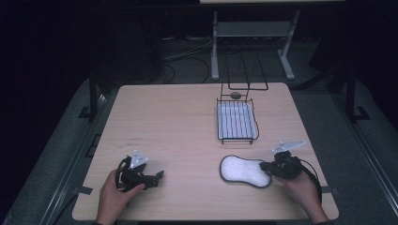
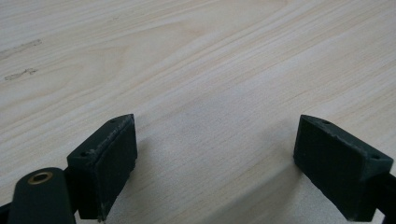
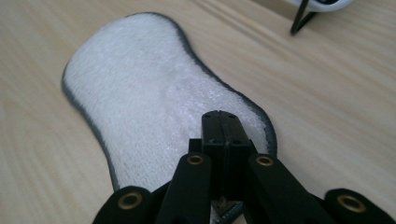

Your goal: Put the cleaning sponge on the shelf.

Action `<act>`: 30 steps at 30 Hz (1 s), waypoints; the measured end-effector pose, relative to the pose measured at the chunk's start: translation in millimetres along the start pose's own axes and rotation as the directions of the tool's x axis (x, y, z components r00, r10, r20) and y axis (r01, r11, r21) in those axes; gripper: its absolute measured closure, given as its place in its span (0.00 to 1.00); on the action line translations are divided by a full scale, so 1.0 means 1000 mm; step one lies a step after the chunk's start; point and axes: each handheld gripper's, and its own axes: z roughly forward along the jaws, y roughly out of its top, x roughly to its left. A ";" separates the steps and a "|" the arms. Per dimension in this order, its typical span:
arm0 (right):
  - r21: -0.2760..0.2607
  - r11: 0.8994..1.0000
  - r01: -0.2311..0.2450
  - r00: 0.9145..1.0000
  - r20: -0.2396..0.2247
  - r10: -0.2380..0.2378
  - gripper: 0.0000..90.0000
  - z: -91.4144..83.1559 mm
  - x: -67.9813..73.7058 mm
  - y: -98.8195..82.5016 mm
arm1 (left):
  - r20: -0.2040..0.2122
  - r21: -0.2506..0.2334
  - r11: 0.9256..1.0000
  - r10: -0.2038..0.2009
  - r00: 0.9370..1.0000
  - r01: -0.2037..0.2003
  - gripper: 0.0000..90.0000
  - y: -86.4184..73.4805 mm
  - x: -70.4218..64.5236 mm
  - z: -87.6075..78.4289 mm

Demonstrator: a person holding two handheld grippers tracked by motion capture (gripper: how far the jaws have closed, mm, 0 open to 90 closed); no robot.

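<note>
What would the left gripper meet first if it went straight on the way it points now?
Probably nothing on the table: the left gripper, jaws open over bare wood, points across toward the white pad held by the right gripper. The pad would come first, though height is hard to judge.

A wire dish rack (image 1: 237, 122) stands on the wooden table (image 1: 173, 122).

The high view looks forward and down over the whole worktop (image 1: 187, 122) from the person's side, while each claw view rides low and close along its own jaws, sharing with it the bare wood and the white pad (image 3: 154, 98) just ahead.
</note>
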 end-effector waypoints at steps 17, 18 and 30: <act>-0.040 0.998 -0.041 0.998 0.048 0.043 1.00 0.013 -0.038 0.020 | 0.001 -0.002 1.000 -0.004 1.000 0.004 0.14 0.000 0.000 0.000; -0.040 0.998 -0.041 0.998 0.048 0.043 1.00 0.013 -0.038 0.020 | 0.001 -0.002 1.000 -0.004 1.000 0.004 0.14 0.000 0.000 0.000; -0.067 0.998 0.007 1.000 -0.018 -0.008 1.00 0.011 -0.009 0.027 | 0.000 -0.003 1.000 -0.003 1.000 0.003 0.14 0.000 0.000 0.000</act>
